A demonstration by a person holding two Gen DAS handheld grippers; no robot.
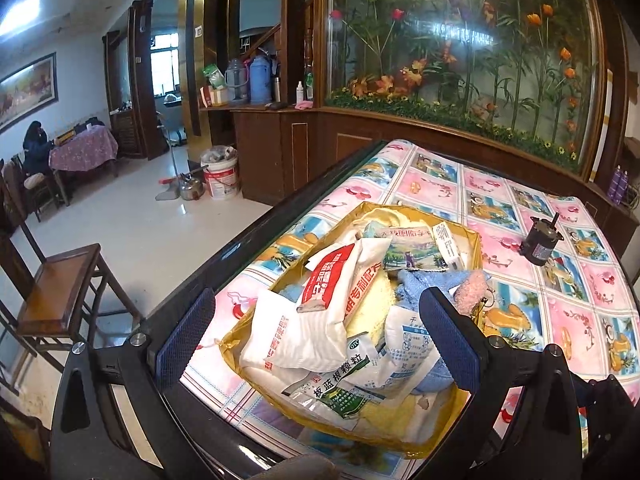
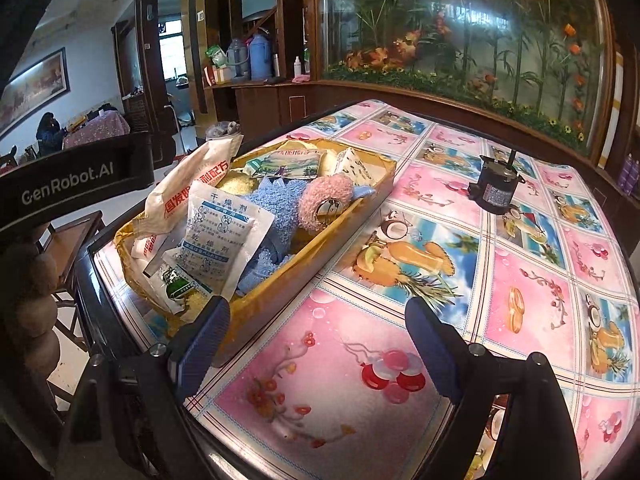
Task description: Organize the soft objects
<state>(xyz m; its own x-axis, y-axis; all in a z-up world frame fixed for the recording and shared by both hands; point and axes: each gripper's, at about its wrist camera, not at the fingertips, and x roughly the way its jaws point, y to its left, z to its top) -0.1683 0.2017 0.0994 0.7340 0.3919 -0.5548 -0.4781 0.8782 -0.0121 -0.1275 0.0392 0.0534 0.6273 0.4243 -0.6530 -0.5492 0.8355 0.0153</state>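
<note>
A yellow tray (image 1: 476, 236) stands on the table's near left part, heaped with soft things: white sachets (image 1: 296, 336), a blue fuzzy cloth (image 1: 416, 284), a pink fluffy piece (image 1: 472, 292) and a yellow sponge-like pad. My left gripper (image 1: 316, 332) is open and empty, its jaws wide apart just above the tray's near end. The same tray (image 2: 280, 292) shows left in the right wrist view, with a desiccant sachet (image 2: 224, 236), the blue cloth (image 2: 272, 208) and the pink piece (image 2: 320, 200). My right gripper (image 2: 316, 344) is open and empty over the tablecloth, right of the tray.
A small black motor (image 1: 540, 244) stands on the flowered tablecloth (image 2: 520, 280) beyond the tray, also in the right wrist view (image 2: 496, 192). A wooden chair (image 1: 60, 292) is left of the table. A glass cabinet of artificial flowers (image 1: 460, 60) runs behind it.
</note>
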